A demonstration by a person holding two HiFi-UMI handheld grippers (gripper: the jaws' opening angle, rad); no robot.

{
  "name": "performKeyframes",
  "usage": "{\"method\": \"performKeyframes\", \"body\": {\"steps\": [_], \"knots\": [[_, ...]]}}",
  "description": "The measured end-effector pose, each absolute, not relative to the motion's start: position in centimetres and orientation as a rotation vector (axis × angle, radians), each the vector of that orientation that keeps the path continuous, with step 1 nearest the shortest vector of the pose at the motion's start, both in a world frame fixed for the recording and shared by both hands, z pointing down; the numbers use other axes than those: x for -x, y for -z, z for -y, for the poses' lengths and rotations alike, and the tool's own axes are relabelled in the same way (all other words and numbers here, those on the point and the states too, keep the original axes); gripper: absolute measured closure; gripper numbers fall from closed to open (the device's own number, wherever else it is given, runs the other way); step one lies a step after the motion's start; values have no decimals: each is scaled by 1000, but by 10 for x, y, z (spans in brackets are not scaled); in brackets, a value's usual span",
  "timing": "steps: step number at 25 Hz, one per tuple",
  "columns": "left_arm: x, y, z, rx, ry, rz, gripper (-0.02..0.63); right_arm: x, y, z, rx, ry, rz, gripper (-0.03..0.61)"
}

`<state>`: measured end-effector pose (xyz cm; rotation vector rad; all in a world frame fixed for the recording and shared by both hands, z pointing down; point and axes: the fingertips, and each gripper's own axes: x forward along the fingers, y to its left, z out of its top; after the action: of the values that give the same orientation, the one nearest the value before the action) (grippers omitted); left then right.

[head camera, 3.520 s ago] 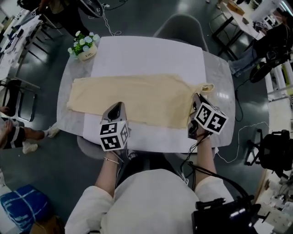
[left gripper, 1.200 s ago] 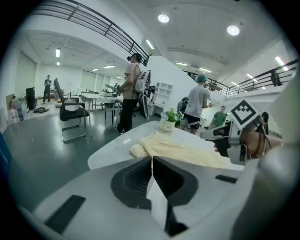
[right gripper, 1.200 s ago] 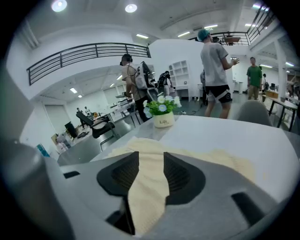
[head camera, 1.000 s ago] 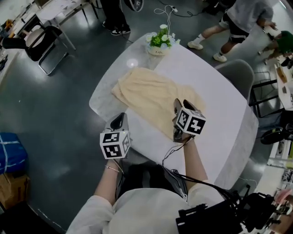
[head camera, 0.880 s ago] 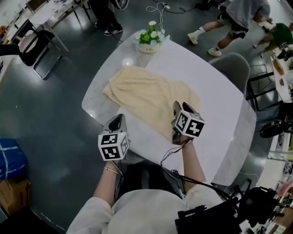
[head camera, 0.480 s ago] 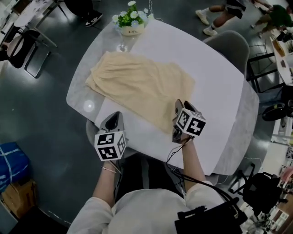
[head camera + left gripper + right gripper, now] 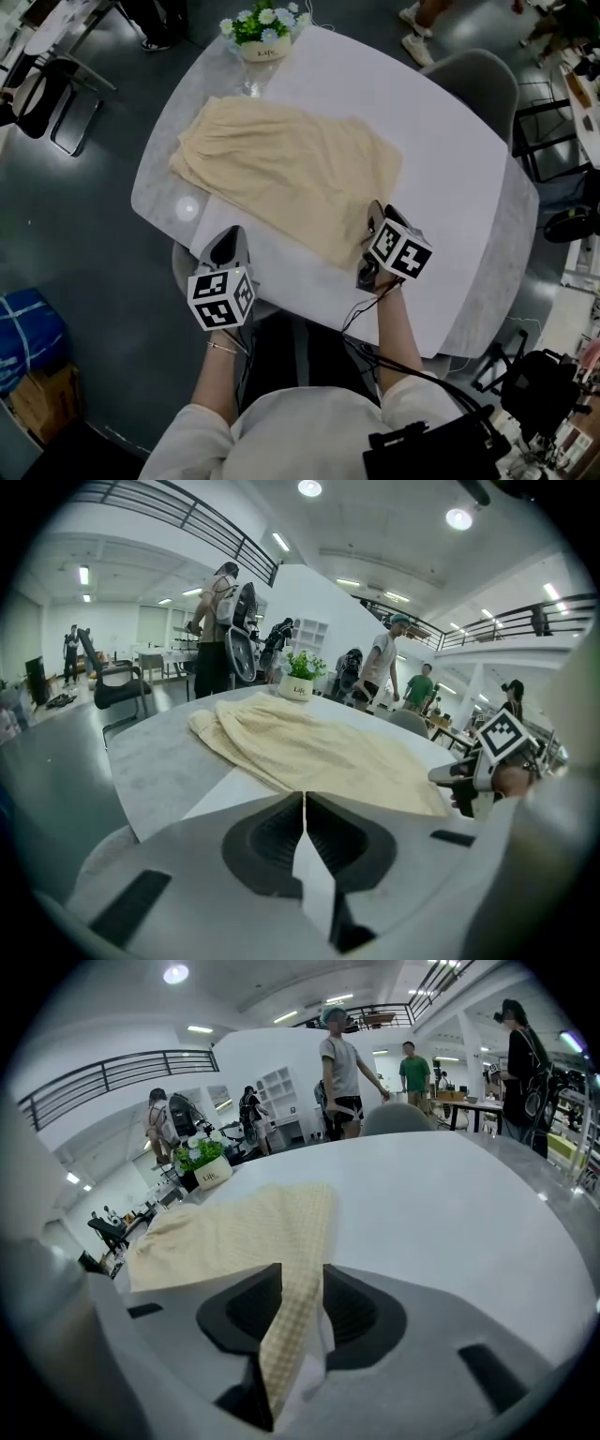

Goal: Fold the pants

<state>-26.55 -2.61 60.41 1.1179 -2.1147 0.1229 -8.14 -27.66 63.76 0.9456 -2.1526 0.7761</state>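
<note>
From above, the pale yellow checked cloth pants (image 7: 281,178) lie spread on the white-topped round counter (image 7: 450,187), stretching away ahead and to the left of the right gripper (image 7: 375,225), which sits at their near right corner. The left gripper (image 7: 228,246) hovers near the counter's near edge, just short of the cloth and apart from it. I count one pair of pants, two grippers, one small white pot of flowers (image 7: 258,28) far beyond both grippers, and one grey moulded chair (image 7: 478,80) across the counter. In the left gripper view the jaws stand together with nothing between them, and the pants lie ahead of them, untouched by this gripper. In the right gripper view a narrow strip of the checked cloth runs up between the jaws, which have just been closing and look clamped on it, while the rest of the pants fans out ahead and to the left. To my eye, the fold would go best if the left gripper opened and took the matching near edge before anything is lifted, so both corners rise together. The right gripper should keep a full bite on that thin strip, since it could slide free under a pull.
</note>
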Motion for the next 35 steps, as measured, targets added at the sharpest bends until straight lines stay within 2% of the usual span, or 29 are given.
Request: {"method": "performKeyframes", "body": {"steps": [14,15,26,35], "knots": [[263,-603,32,-1111,-112,2117,600,77,-656,275,-852,-754,2106,528],[263,-603,32,-1111,-112,2117,600,80,-657,274,-835,-752,2105,572],[269,-575,19,-1086,-78,2165,600,89,-624,269,-800,-779,2130,577],[288,-529,-3,-1059,-23,2247,600,136,-557,249,-666,-729,2258,577]]}}
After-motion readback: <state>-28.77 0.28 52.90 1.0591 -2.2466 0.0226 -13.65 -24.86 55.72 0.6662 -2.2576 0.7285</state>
